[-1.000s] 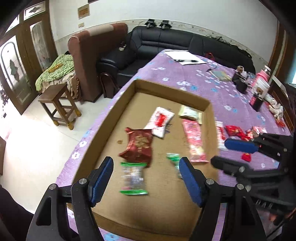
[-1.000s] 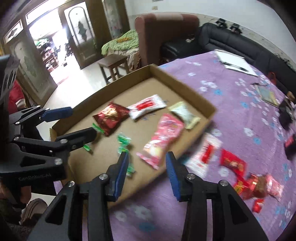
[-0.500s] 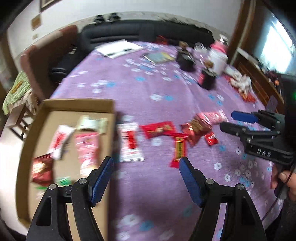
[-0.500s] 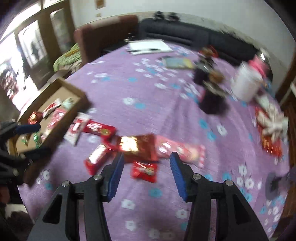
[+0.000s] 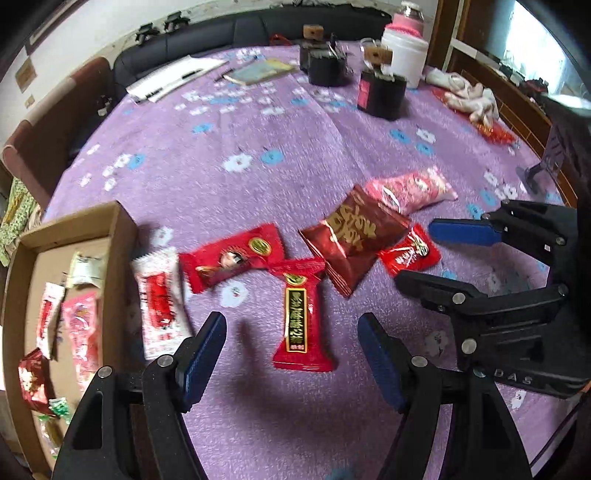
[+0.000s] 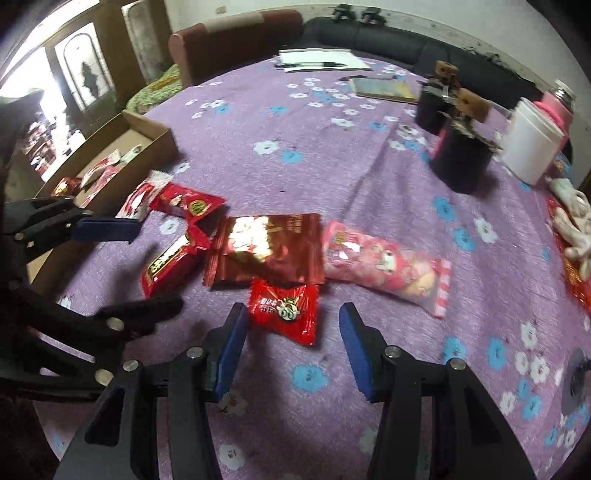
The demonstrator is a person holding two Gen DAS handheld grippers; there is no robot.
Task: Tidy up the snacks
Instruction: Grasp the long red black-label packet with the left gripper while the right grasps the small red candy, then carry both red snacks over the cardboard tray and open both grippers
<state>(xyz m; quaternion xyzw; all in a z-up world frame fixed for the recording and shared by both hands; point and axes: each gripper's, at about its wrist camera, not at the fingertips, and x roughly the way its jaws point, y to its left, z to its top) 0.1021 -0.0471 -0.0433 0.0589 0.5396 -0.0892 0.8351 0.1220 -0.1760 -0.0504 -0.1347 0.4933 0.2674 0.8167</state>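
1. The cardboard box (image 5: pixel 122 225) sits at the purple tablecloth's (image 5: pixel 280 147) left edge (snacks inside).
2. The left gripper (image 5: pixel 291 354) hangs open over a long red bar (image 5: pixel 301 317).
3. The right gripper (image 6: pixel 291 338), parted and empty, frames a small red packet (image 6: pixel 284 310).

White wall (image 5: pixel 92 33) behind a black sofa (image 6: pixel 388 40). Brown armchair (image 6: pixel 236 40) beside it. Glass-panelled door (image 6: pixel 85 81), daylight entering. Table under purple flowered cloth (image 5: pixel 288 147).
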